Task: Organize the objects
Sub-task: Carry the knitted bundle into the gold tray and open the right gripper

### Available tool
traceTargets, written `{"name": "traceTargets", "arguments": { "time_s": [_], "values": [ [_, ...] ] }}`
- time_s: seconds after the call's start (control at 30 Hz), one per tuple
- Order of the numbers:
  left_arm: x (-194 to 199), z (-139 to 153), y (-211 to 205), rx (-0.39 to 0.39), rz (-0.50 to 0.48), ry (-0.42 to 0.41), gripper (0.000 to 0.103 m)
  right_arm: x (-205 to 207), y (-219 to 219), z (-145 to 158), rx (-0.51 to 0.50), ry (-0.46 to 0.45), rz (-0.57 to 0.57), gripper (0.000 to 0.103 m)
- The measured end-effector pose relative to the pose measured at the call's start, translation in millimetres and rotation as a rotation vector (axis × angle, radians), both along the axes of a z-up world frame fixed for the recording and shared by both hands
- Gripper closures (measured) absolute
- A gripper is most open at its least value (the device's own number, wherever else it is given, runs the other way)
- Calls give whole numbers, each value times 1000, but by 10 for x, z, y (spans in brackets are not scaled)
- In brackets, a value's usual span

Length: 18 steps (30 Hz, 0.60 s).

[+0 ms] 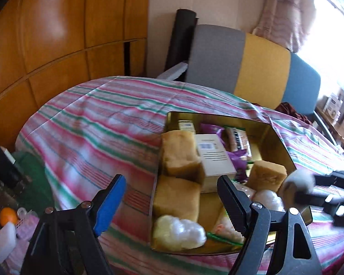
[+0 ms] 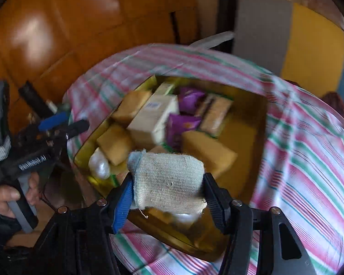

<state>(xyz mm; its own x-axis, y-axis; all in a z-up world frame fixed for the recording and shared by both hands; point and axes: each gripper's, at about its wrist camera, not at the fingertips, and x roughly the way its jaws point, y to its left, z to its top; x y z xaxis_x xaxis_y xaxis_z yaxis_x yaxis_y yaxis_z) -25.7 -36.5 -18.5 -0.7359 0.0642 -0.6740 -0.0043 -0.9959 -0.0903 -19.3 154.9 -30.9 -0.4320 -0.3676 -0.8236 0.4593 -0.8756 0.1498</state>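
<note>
A gold tin box [image 1: 279,137] [image 2: 259,123] sits on the striped cloth and holds tan sponge blocks [image 1: 178,153], a white carton [image 1: 213,155], purple packets [image 2: 183,123] and white wrapped bundles [image 1: 178,231]. My right gripper [image 2: 167,194] is shut on a rolled grey-beige cloth [image 2: 169,181], held above the box's near edge; the roll also shows in the left wrist view [image 1: 298,185]. My left gripper [image 1: 169,201] is open and empty at the box's left near side, and also shows in the right wrist view [image 2: 62,123].
The box rests on a pink, green and white striped cloth [image 1: 91,123]. Wooden cabinets [image 1: 57,34] stand behind on the left. A grey, yellow and blue chair back [image 1: 252,61] stands beyond. An orange [image 1: 8,215] and small items lie low at the left.
</note>
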Motion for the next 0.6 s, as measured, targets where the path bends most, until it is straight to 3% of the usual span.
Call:
{"name": "traceTargets", "arguments": {
  "time_s": [0.1, 0.33, 0.53, 0.6],
  "values": [
    [11, -10, -46, 7, 7, -1, 19, -24, -258, -139, 86, 17, 43, 42],
    [-9, -74, -38, 15, 3, -21, 12, -26, -352, -239, 191, 26, 90, 36],
    [12, -74, 35, 2, -7, -18, 9, -44, -132, -146, -20, -29, 61, 23],
    [22, -49, 41, 2, -5, -7, 6, -24, -49, -109, -81, -35, 43, 23]
  ]
}}
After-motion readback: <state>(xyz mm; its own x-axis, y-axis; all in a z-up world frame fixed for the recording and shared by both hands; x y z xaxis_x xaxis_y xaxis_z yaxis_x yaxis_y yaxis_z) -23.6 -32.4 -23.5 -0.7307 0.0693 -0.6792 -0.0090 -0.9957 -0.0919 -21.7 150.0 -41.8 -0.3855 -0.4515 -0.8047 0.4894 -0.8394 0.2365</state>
